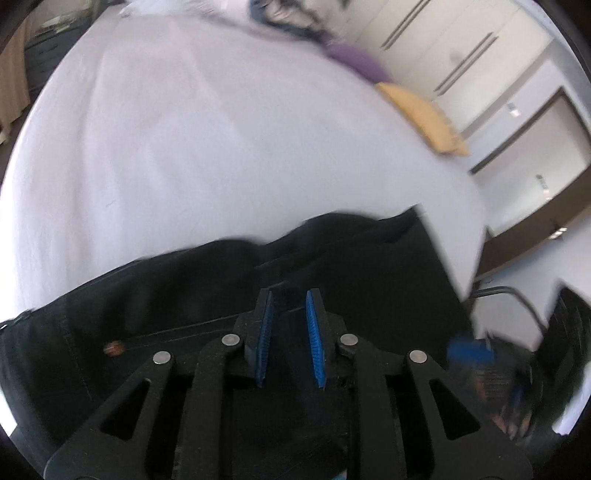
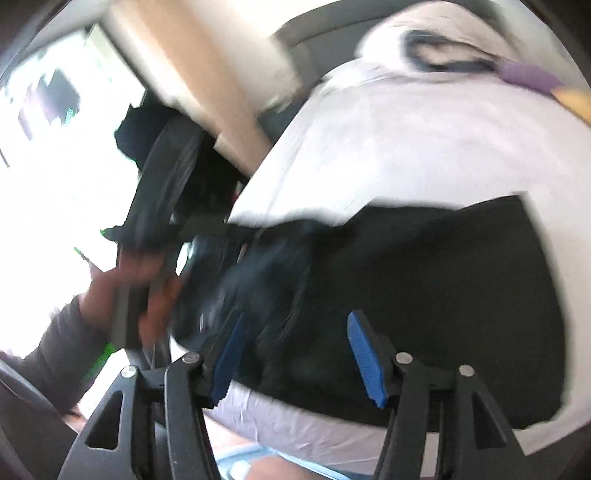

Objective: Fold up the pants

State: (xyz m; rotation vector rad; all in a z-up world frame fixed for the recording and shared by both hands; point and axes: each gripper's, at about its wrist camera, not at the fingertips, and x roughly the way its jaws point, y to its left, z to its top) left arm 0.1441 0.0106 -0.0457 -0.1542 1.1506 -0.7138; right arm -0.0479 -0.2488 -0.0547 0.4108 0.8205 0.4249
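Note:
Black pants (image 1: 332,266) lie on a white bed sheet (image 1: 221,147) at its near edge. In the left wrist view my left gripper (image 1: 289,295) hovers just over the pants, blue pads a narrow gap apart with dark cloth between them; whether it pinches the cloth is unclear. In the right wrist view the pants (image 2: 424,288) spread flat on the sheet (image 2: 424,140). My right gripper (image 2: 297,317) is open wide over their near edge and holds nothing. The left gripper, in a hand (image 2: 147,280), shows blurred at the pants' left end.
A yellow cushion (image 1: 424,114) and a purple item (image 1: 354,59) lie at the bed's far side, by a dark patterned pillow (image 1: 288,14). White wardrobe doors (image 1: 461,44) and a door frame stand to the right. A bright window (image 2: 55,147) lies left of the bed.

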